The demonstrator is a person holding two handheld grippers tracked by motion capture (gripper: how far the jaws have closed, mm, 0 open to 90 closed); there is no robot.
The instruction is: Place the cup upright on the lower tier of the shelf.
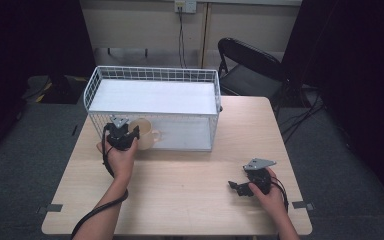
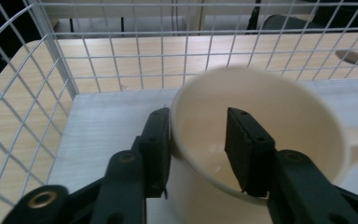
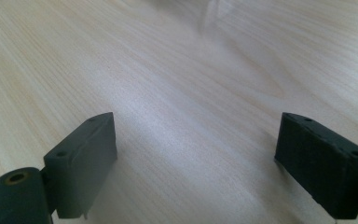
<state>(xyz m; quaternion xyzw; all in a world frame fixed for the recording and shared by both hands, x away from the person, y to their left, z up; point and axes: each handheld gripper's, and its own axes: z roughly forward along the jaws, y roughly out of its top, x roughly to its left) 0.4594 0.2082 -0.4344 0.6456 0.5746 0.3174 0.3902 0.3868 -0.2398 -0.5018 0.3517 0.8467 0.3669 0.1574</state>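
The left gripper (image 1: 128, 134) sits at the open front of the white wire basket (image 1: 152, 75), toward the table's (image 1: 190, 185) far left corner, and its jaws straddle the near wall of a cream mug (image 2: 270, 121): one jaw outside the rim, the other down inside the bowl. In the left gripper view there is a visible gap between the inner jaw and the mug's wall, so the jaws stand apart around the rim and are not pressing on it. The mug stands upright on the pale shelf (image 2: 107, 126) inside the basket, at its left front end, with its handle (image 2: 356, 144) pointing away to the right in that view. No brand, label or lettering can be read on the mug, the basket or the grippers. Over at the table's near right corner, the right gripper (image 1: 240, 188) hangs just above the bare wood, jaws spread wide with nothing between them, the wood grain running beneath. A black folding chair (image 1: 250, 65) stands beyond the far right edge.
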